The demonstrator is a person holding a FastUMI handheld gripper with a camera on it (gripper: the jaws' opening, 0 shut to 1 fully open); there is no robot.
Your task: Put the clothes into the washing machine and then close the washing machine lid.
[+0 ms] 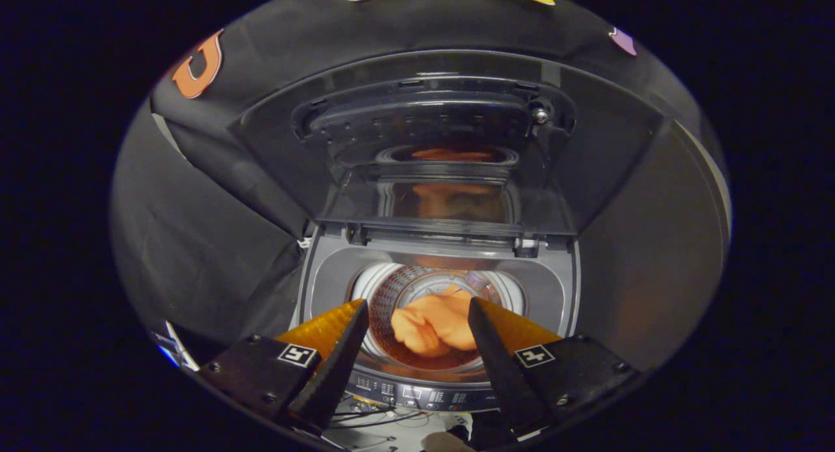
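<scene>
The tongs [417,305] stand wide apart with nothing between them, held above the front of a top-loading washing machine [326,276]. Each of the two fingers [333,367] carries a square marker tag on its block near the base. Just below and between the finger bases runs the machine's control panel [417,394], a curved strip of small buttons and indicators along the front edge; some thin dark cables [372,418] lie on a pale surface nearer than the panel.

Beyond the fingertips, seen through the gap between them, the round drum [398,295] opens downward, its perforated metal wall showing inside a pale ring. An orange garment [434,325] lies crumpled at the bottom of the drum, apart from both fingers.

Farther back, the washing machine lid [443,171] stands raised on its hinges at the rear of the opening, its dark glossy window reflecting the orange cloth. Behind and to both sides hangs the booth's black cloth wall [196,230].
</scene>
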